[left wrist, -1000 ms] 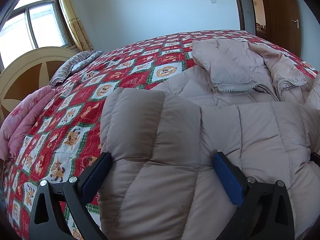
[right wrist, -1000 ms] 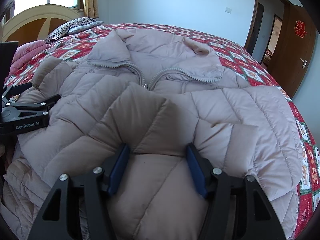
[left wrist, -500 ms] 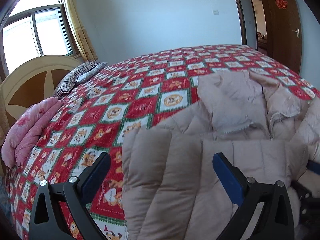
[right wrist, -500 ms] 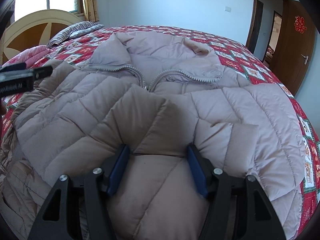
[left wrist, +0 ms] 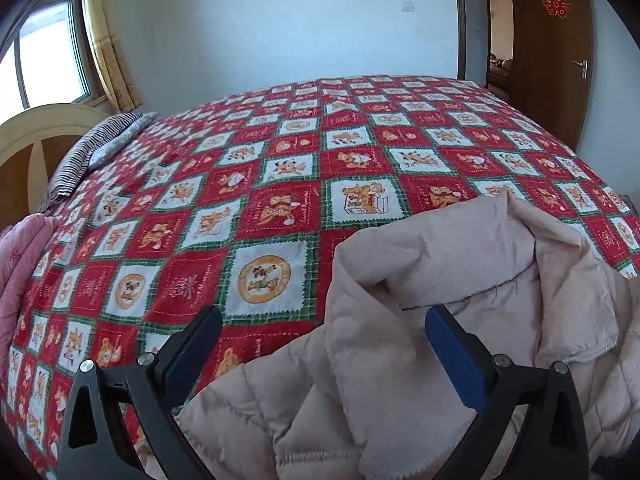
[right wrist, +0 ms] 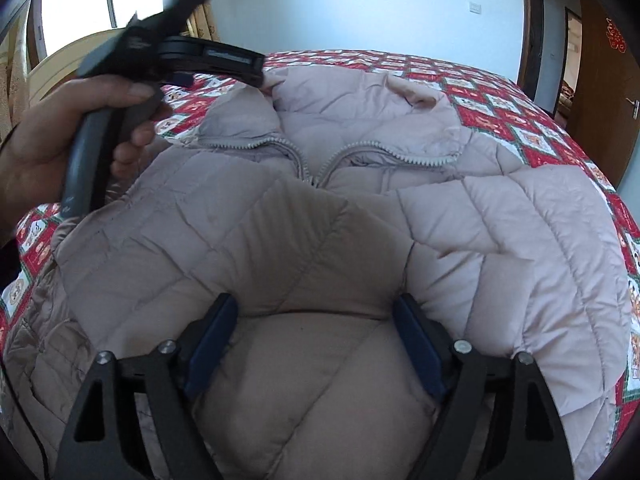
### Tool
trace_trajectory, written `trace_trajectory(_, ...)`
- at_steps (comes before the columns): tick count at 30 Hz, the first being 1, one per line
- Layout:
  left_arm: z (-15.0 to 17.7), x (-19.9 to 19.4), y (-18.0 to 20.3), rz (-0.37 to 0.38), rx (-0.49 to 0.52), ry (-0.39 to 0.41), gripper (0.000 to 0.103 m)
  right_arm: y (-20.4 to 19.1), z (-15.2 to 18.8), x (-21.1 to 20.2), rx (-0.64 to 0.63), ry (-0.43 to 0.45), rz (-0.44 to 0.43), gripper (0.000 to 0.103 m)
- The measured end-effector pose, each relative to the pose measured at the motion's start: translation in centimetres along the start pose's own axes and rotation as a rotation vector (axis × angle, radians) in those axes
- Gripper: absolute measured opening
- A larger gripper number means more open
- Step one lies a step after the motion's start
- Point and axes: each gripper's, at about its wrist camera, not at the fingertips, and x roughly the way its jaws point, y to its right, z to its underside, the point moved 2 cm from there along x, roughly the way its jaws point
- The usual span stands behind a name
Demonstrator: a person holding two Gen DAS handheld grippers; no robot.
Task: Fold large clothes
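My left gripper [left wrist: 320, 356] is hovering with its fingers spread wide and empty above the padded coat [right wrist: 360, 208], whose collar [left wrist: 460, 248] is lying just ahead and to the right. My right gripper [right wrist: 316, 344] is straddling a raised fold of the coat, fingers part-spread against it. The coat is lying on the bedspread [left wrist: 280, 184], collar far, hem near. The left gripper is nearer the collar.

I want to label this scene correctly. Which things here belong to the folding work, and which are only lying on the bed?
Belong to the job:
- puffer jacket
- left gripper, open
- right gripper, open, fingers either side of a fold

Only lying about:
- patterned bedspread
- striped pillow
- pink blanket
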Motion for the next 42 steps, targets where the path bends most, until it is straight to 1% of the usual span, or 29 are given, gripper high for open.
trace_trajectory(2, -0.2, 1.6, 0.2, 0.003, -0.002, -0.026, 0.102, -0.3, 0.2, 0.0, -0.011, 0.005, 0.016, 0.085)
trace_trajectory(3, -0.3, 2.0, 0.3, 0.013, -0.005, -0.028, 0.099, -0.4, 0.2, 0.0, -0.015, 0.007, 0.021, 0.086)
trace_trajectory(4, -0.3, 2.1, 0.3, 0.032, -0.008, -0.023, 0.093, -0.4, 0.2, 0.0, -0.014, 0.006, 0.019, 0.086)
trace_trajectory(6, -0.5, 2.5, 0.7, 0.090, 0.016, -0.029, 0.039, -0.1, 0.1, -0.2, -0.003, 0.003, -0.002, 0.086)
trace_trajectory(7, -0.5, 2.6, 1.0, 0.118, 0.033, -0.044, 0.030, 0.1, -0.1, -0.3, 0.002, -0.005, -0.020, 0.086)
trace_trajectory(8, -0.6, 2.7, 1.1, 0.124, 0.045, -0.045, 0.025, 0.4, -0.5, -0.6, 0.001, -0.023, -0.037, 0.086)
trace_trajectory(9, -0.5, 2.5, 1.2, 0.122, 0.057, -0.033, 0.025, 0.8, -1.3, -1.1, 0.015, -0.040, -0.059, 0.085)
trace_trajectory(11, -0.5, 2.4, 1.3, 0.129, 0.075, -0.019, 0.025, 2.3, -3.6, -2.6, 0.073, -0.006, -0.097, 0.085)
trace_trajectory(12, -0.5, 2.4, 1.4, 0.126, 0.085, -0.017, 0.025, 3.2, -5.0, -3.2, 0.085, 0.012, -0.089, 0.086)
trace_trajectory(14, -0.8, 2.5, 1.4, 0.108, 0.095, -0.010, 0.027, 4.6, -7.7, -3.3, 0.075, 0.030, -0.027, 0.086)
trace_trajectory(16, -1.1, 2.8, 1.3, 0.099, 0.091, -0.021, 0.039, 5.9, -9.8, -2.5, 0.066, 0.037, 0.046, 0.086)
trace_trajectory(18, -1.2, 2.9, 1.1, 0.084, 0.081, -0.023, 0.065, 7.4, -11.8, -0.5, 0.072, 0.006, 0.081, 0.086)
trace_trajectory(19, -1.2, 2.9, 0.9, 0.076, 0.074, -0.017, 0.068, 8.1, -12.8, 0.7, 0.068, -0.014, 0.086, 0.086)
trace_trajectory(22, -1.0, 3.1, 0.4, 0.097, 0.053, -0.022, 0.068, 9.5, -14.9, 3.8, 0.036, -0.056, 0.146, 0.086)
trace_trajectory(25, -0.7, 3.4, 0.0, 0.117, 0.043, -0.022, 0.068, 10.7, -16.4, 6.5, -0.005, -0.121, 0.165, 0.086)
trace_trajectory(26, -0.6, 3.6, 0.0, 0.122, 0.045, -0.023, 0.068, 11.3, -16.6, 6.9, -0.009, -0.139, 0.159, 0.085)
trace_trajectory(28, -0.5, 3.8, 0.1, 0.135, 0.044, -0.023, 0.068, 12.0, -17.2, 8.1, -0.004, -0.148, 0.126, 0.085)
trace_trajectory(29, -0.4, 3.9, 0.2, 0.137, 0.044, -0.022, 0.068, 12.2, -17.3, 8.5, -0.002, -0.148, 0.115, 0.084)
trace_trajectory(31, -0.3, 3.8, 0.4, 0.136, 0.051, -0.013, 0.068, 12.3, -17.5, 9.4, 0.002, -0.153, 0.080, 0.070)
trace_trajectory(32, -0.3, 3.5, 0.5, 0.143, 0.061, 0.000, 0.066, 12.0, -17.4, 9.8, -0.004, -0.169, 0.055, 0.052)
trace_trajectory(33, -0.4, 3.2, 0.8, 0.160, 0.078, 0.010, 0.047, 11.7, -17.3, 10.3, -0.022, -0.190, 0.042, 0.027)
trace_trajectory(34, -0.4, 2.9, 1.1, 0.176, 0.102, 0.010, 0.033, 11.5, -17.2, 10.5, -0.051, -0.194, 0.066, 0.018)
trace_trajectory(35, -0.4, 2.6, 1.4, 0.178, 0.123, 0.006, 0.019, 11.3, -17.3, 10.3, -0.073, -0.184, 0.086, 0.013)
trace_trajectory(36, -0.5, 2.2, 1.5, 0.162, 0.141, 0.014, 0.016, 11.2, -17.2, 9.8, -0.080, -0.166, 0.083, 0.009)
trace_trajectory(37, -0.5, 1.7, 1.6, 0.153, 0.155, 0.022, 0.011, 11.2, -17.0, 9.0, -0.076, -0.144, 0.074, 0.009)
trace_trajectory(38, -0.5, 1.2, 1.5, 0.158, 0.159, 0.032, 0.007, 11.2, -16.9, 8.5, -0.078, -0.127, 0.077, 0.008)
trace_trajectory(42, -0.1, -1.0, 0.6, 0.182, 0.140, 0.072, 0.004, 11.3, -15.4, 6.1, -0.110, -0.084, 0.108, 0.006)
